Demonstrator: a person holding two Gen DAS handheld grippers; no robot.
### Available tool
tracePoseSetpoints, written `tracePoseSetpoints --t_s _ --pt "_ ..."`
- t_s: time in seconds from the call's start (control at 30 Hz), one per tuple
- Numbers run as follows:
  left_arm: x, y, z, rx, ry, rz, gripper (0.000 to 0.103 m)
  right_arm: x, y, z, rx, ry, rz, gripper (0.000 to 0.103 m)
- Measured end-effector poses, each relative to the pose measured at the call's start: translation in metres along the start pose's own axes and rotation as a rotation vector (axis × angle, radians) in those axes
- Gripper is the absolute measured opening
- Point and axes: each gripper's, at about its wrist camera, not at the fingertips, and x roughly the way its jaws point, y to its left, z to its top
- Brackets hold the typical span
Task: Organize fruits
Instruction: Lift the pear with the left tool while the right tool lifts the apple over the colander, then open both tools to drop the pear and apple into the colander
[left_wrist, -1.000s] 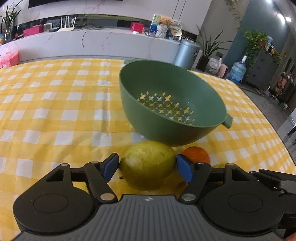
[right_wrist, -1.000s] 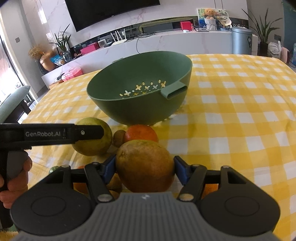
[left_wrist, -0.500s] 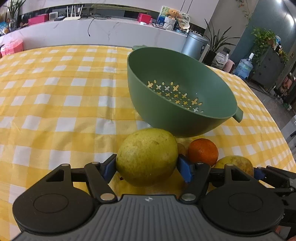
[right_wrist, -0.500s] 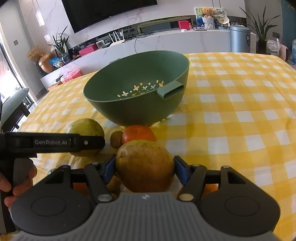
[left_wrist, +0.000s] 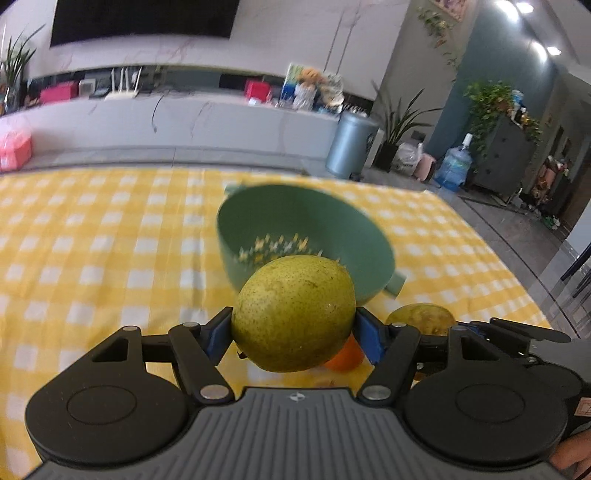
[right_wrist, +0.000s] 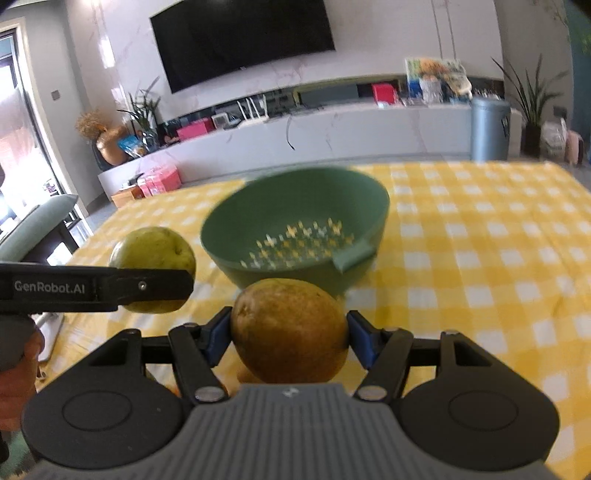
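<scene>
The green colander (right_wrist: 295, 225) sat empty; the left gripper (left_wrist: 294, 334) clamped a green pear (left_wrist: 294, 312), the right gripper (right_wrist: 289, 332) a brown pear (right_wrist: 290, 330), an orange (left_wrist: 343, 356) remaining on the tabletop (left_wrist: 92, 240).

I see a yellow checked tablecloth (left_wrist: 92, 236), a wall television (right_wrist: 243, 37), a grey bin (right_wrist: 489, 127), a water jug (left_wrist: 452, 168) and potted plants (left_wrist: 402, 125) behind.

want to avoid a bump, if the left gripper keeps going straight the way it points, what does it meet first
Probably the green colander. The left gripper, shut on the green pear, points at the colander's near wall and rim. It looks raised, so it might clear the rim; depth is unclear.
</scene>
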Motion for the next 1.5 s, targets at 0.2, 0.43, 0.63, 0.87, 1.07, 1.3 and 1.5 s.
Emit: tracePoseSetpoints --t_s 0.2,0.43,0.63,0.87,1.07,1.3,1.5 --pt "0.009 -0.005 0.032 0.012 -0.028 0.007 0.079 0.004 0.001 0.032 -0.069 -0.028 -0.028 0.063" --pt "0.042 0.001 0.063 0.042 -0.019 -0.003 0.079 0.026 0.009 0.071 -0.252 -0.014 -0.046 0.063" --pt "0.069 0.006 0.061 0.107 0.031 0.009 0.079 0.061 0.011 0.086 -0.375 0.098 -0.011 0.062" --pt "0.087 0.012 0.050 0.125 0.088 0.025 0.079 0.101 0.014 0.094 -0.429 0.240 0.030 0.062" --pt "0.093 0.015 0.047 0.160 0.113 0.023 0.079 0.126 0.014 0.098 -0.446 0.336 0.043 0.062" --pt "0.099 0.015 0.044 0.164 0.160 0.008 0.079 0.135 0.018 0.088 -0.498 0.435 0.061 0.063" --pt "0.101 0.017 0.042 0.148 0.171 0.000 0.079 0.140 0.023 0.086 -0.552 0.467 0.046 0.063"
